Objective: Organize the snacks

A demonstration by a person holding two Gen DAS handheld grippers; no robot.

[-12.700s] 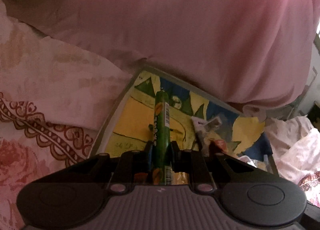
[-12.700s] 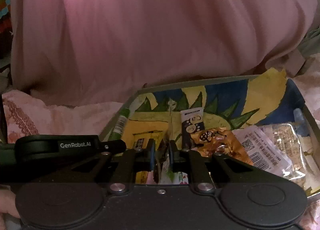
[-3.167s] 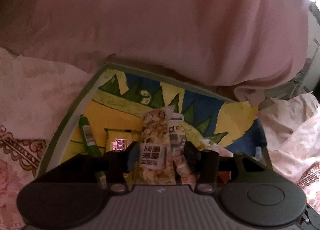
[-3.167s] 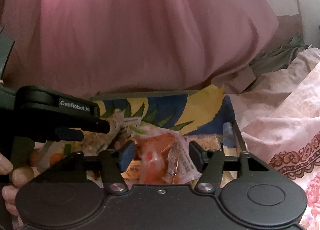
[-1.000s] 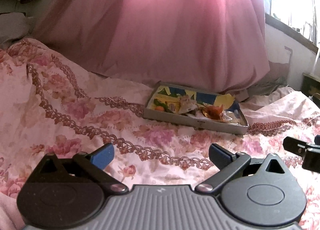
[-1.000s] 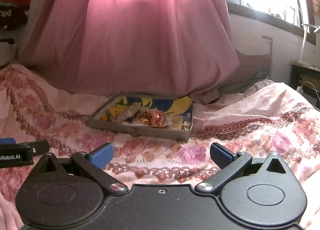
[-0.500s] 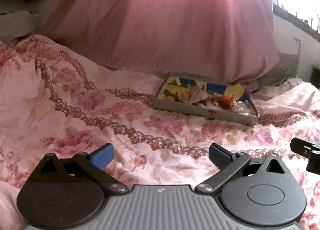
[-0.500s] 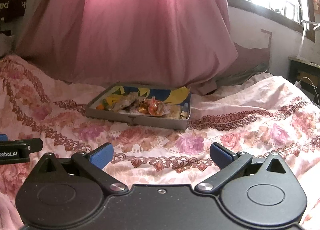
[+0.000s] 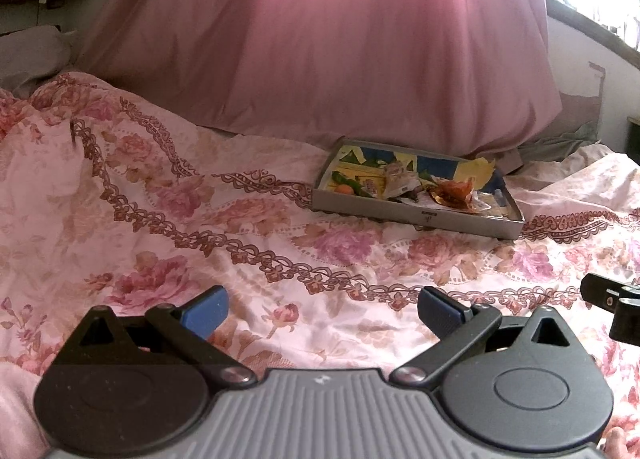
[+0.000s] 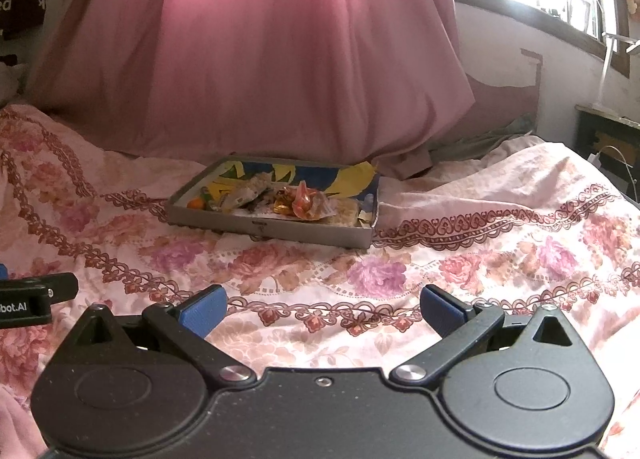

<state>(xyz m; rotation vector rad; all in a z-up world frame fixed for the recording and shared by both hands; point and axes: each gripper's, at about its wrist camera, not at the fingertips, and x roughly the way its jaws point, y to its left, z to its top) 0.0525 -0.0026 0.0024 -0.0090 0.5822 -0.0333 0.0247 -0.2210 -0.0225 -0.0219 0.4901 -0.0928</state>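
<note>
Left wrist view: gripper [image 9: 320, 309] spread wide over bedspread [image 9: 280, 259], tray [image 9: 416, 215] well apart.

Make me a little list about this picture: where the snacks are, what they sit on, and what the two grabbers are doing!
snacks: piled inside the tray
brightest snack: orange wrapper
tray sits on: flowered bedspread
behind tray: pink curtain
left gripper: open, holding nothing, away from the tray
right gripper: open, holding nothing, away from the tray
loose snacks on the bedspread: none visible
</note>
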